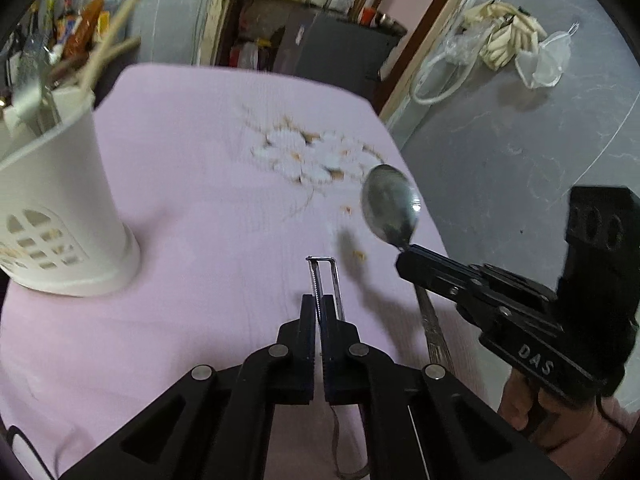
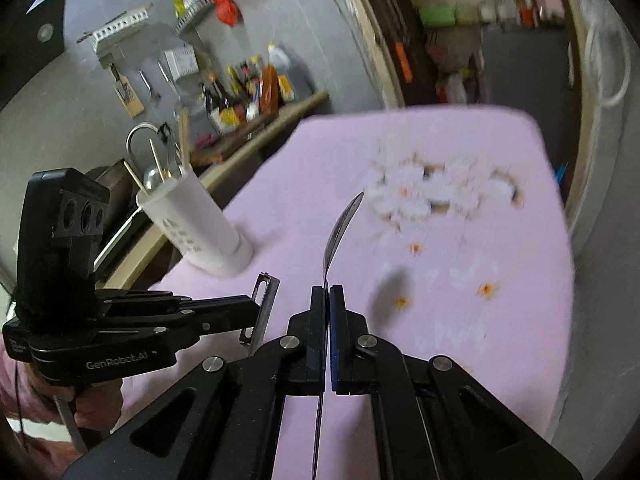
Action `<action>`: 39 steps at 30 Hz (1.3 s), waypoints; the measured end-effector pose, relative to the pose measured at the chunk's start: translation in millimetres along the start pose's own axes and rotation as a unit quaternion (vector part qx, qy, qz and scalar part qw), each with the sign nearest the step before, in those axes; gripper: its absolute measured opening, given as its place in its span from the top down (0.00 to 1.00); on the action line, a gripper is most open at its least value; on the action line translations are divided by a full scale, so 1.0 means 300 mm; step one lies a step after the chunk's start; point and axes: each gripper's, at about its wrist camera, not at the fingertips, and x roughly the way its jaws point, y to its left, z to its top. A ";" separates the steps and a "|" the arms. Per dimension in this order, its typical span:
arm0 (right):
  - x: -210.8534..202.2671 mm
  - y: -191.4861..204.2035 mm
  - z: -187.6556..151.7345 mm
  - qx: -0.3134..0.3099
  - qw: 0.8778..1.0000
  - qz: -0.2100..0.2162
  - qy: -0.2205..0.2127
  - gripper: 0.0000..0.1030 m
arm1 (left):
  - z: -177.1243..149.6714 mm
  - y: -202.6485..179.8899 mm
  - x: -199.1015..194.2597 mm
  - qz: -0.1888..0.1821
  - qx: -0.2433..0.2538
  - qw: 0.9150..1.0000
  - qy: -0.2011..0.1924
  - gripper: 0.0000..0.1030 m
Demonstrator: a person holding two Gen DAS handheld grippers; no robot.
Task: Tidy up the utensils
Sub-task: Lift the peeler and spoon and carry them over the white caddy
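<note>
White utensil holder (image 1: 68, 200), far left on the pink cloth (image 1: 200, 200): upright, slotted near the base, already stocked with chopsticks, a ladle-like handle and other utensils; exact contents blurred. Seen again from the right wrist view, behind and beyond the left gripper.

Left gripper (image 1: 319, 308), centre of the left wrist view: jaws pinched together on a peeler (image 1: 326, 280), metal frame and serrated blade jutting forward past the fingertips, handle trailing back underneath. Clear of the cloth, shadow cast below. Well apart from the holder.

Right gripper (image 2: 327, 300), to the right: jaws pressed tight on a spoon (image 1: 390, 206) at the neck, bowl pointing up and ahead, handle running back beneath the linkage. Likewise off the cloth.

Step in hand, as judged: both utensils picked up, carry toward the holder not yet completed. Next move calls for swinging each piece left over the holder's open mouth, tipping handle-down or blade-down to slip between the pieces already standing there, one gripper at a time to avoid a clash, then releasing.

Legible writing: "DAS" in raised letters on the right gripper body; "GenRobot.AI" in white on the left gripper body. Bottle labels on the far shelf too blurred to read.
</note>
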 end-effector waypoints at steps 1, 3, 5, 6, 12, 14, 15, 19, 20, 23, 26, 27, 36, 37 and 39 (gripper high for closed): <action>-0.013 0.010 0.001 -0.002 1.000 -0.007 -0.011 0.98 | 0.001 0.002 -0.010 0.002 0.001 1.000 -0.008 0.98; -0.048 0.039 0.005 -0.006 0.999 -0.022 -0.040 0.98 | 0.008 0.002 -0.033 0.006 0.005 1.000 -0.027 0.98; -0.082 0.071 0.013 -0.007 0.997 -0.037 -0.069 0.98 | 0.013 0.004 -0.064 0.012 0.014 0.999 -0.047 0.98; -0.093 0.084 0.018 -0.008 0.996 -0.042 -0.079 0.98 | 0.015 0.004 -0.077 0.016 0.020 0.998 -0.055 0.98; -0.120 0.149 0.053 -0.004 0.992 -0.060 -0.114 0.98 | 0.024 0.035 -0.135 0.016 0.029 0.997 -0.072 0.98; -0.113 0.158 0.060 0.005 0.992 -0.059 -0.112 0.98 | 0.021 0.051 -0.150 0.015 0.026 0.997 -0.074 0.98; -0.115 0.162 0.059 0.011 0.992 -0.058 -0.113 0.98 | 0.020 0.059 -0.158 0.014 0.025 0.997 -0.076 0.98; -0.130 0.174 0.061 0.032 0.989 -0.054 -0.132 0.98 | 0.014 0.076 -0.193 0.014 0.021 0.995 -0.092 0.98; -0.131 0.177 0.065 0.036 0.989 -0.052 -0.137 0.98 | 0.016 0.084 -0.210 0.014 0.019 0.995 -0.099 0.98; -0.143 0.198 0.086 0.043 0.985 -0.048 -0.159 0.98 | 0.028 0.100 -0.255 0.014 0.014 0.993 -0.116 0.98; -0.152 0.242 0.116 0.040 0.982 -0.044 -0.182 0.98 | 0.044 0.122 -0.304 0.015 0.010 0.991 -0.135 0.98; -0.154 0.260 0.127 0.037 0.980 -0.043 -0.189 0.98 | 0.053 0.132 -0.327 0.014 0.009 0.989 -0.144 0.98; -0.169 0.464 0.235 -0.009 0.962 -0.058 -0.265 0.98 | 0.141 0.229 -0.500 0.015 0.001 0.981 -0.193 0.98; -0.164 0.492 0.252 -0.012 0.960 -0.055 -0.275 0.98 | 0.155 0.245 -0.523 0.016 0.001 0.980 -0.198 0.98; -0.160 0.531 0.285 -0.014 0.956 -0.050 -0.289 0.98 | 0.179 0.276 -0.555 0.017 0.000 0.979 -0.205 0.98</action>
